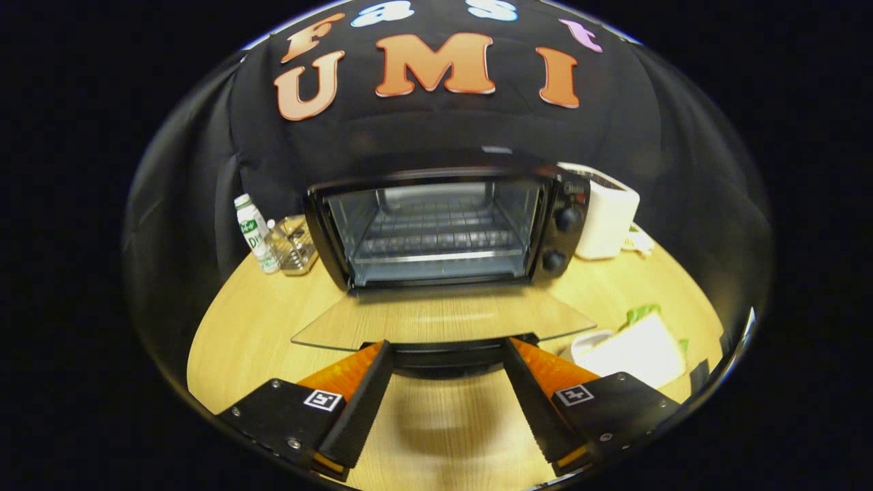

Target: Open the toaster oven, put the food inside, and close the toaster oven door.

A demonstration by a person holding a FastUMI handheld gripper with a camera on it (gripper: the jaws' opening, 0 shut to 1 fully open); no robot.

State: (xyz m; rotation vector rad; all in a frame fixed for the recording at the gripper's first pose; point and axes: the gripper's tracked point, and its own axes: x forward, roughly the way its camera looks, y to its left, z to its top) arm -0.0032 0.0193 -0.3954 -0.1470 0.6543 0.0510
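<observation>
The gripper (pixel 447 354) is hovering with fingers spread wide, holding nothing, facing the open oven (pixel 443 228). The sandwich (pixel 641 351) is lying just right of the right finger, on the table (pixel 239 334).

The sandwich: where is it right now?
In the gripper view the sandwich lies on the wooden table, right of the oven's lowered glass door, just beyond the open gripper's right finger.

The black toaster oven (pixel 443 228) stands open, its glass door (pixel 443 320) folded flat, a sandwich (pixel 641 351) beside the door.
</observation>
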